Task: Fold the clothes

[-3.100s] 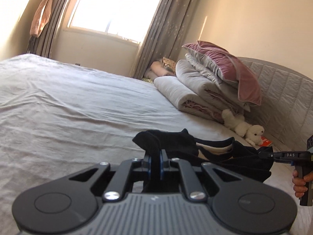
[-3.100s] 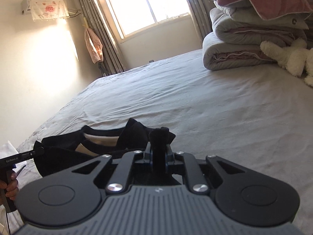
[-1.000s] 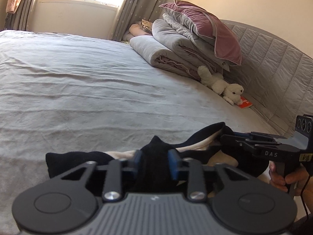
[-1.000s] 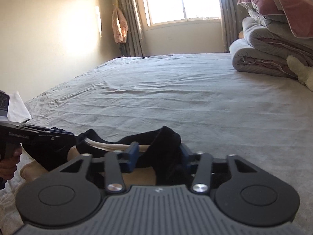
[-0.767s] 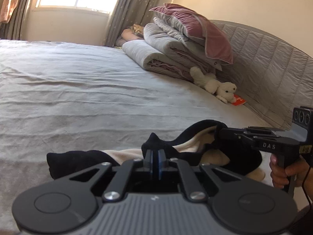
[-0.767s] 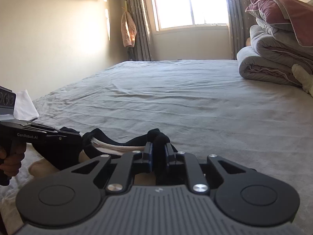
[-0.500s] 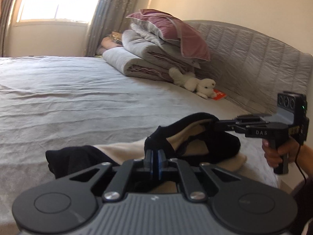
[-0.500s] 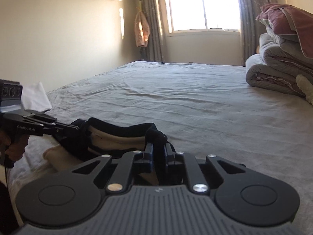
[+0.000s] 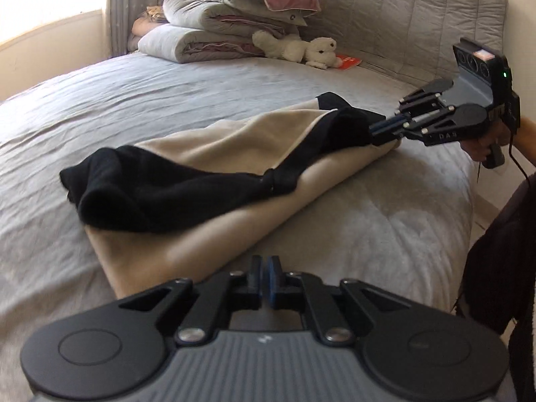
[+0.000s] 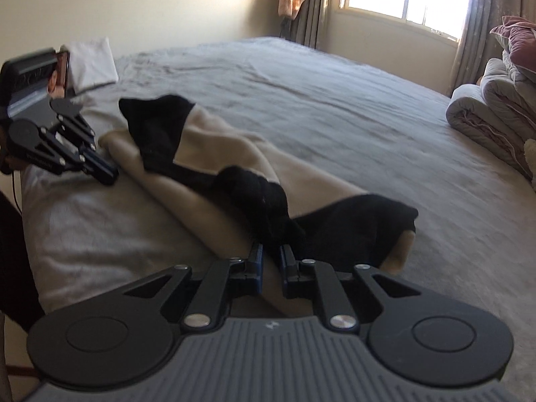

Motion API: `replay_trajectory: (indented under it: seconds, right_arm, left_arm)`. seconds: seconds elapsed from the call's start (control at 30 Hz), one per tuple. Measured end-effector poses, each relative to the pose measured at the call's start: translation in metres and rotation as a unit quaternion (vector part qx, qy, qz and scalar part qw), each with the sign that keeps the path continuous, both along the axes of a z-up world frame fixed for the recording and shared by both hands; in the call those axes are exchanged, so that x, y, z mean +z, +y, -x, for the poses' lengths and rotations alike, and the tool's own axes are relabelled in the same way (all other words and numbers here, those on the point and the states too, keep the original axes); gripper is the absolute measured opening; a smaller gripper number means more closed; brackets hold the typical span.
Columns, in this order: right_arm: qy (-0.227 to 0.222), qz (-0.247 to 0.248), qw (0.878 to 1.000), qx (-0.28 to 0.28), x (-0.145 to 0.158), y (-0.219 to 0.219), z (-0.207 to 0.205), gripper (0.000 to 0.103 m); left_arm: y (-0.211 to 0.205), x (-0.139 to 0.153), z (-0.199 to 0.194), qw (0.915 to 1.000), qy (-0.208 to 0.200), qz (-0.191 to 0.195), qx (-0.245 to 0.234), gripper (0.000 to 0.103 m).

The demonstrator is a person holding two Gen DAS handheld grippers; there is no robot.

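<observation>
A beige garment with black parts [image 9: 214, 181] lies stretched out near the bed's edge, its black sections bunched on top [image 10: 261, 194]. My left gripper [image 9: 267, 274] sits just short of the beige hem. Its jaws are almost together and opening by a sliver, with nothing between them. In the right wrist view the left gripper [image 10: 112, 176] has its tips beside the garment's far end. My right gripper [image 10: 272, 261] is shut on the cloth, with beige and black fabric between its fingers. In the left wrist view the right gripper [image 9: 375, 134] pinches that end.
The grey bedsheet [image 9: 117, 100] stretches away behind the garment. Folded quilts and a pink pillow [image 9: 227, 23], a white plush toy [image 9: 301, 48] and a red booklet [image 9: 348, 61] lie by the padded headboard [image 9: 402, 23]. A white folded cloth [image 10: 90, 60] lies at the far corner.
The garment, held up bunched between both grippers before, now lies drawn out long on the bed. The left gripper no longer has black fabric in it. Both views have swung round.
</observation>
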State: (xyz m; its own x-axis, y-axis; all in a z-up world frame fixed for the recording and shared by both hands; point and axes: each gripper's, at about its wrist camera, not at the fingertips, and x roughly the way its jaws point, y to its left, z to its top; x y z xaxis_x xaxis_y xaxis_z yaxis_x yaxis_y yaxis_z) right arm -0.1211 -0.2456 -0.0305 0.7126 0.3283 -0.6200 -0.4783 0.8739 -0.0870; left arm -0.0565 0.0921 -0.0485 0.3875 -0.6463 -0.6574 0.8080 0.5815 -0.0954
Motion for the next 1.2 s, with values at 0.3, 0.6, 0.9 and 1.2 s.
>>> replay_trajectory:
  seconds: [0.3,0.6,0.9,1.2]
  right_arm:
    - [-0.014,-0.084,0.995,-0.061,0.025,-0.031,0.005,0.024]
    - [-0.021,-0.083,0.992,-0.091,0.029,-0.016,-0.014,0.052]
    - [0.038,-0.137,0.967,-0.213,0.016,-0.045,-0.037,0.052]
    - [0.067,-0.184,0.943,-0.269,-0.008,-0.051,-0.069,0.052]
  left_arm:
    - [0.022,0.023,0.000,0.9951,-0.008,0.084,0.051,0.044]
    - [0.022,0.042,-0.020,0.9831,-0.017,0.101,0.152,0.055]
    - [0.049,0.037,-0.039,0.9530,0.070,0.135,0.262,0.055]
    - [0.047,0.009,-0.059,0.9216,0.158,0.163,0.315,0.048]
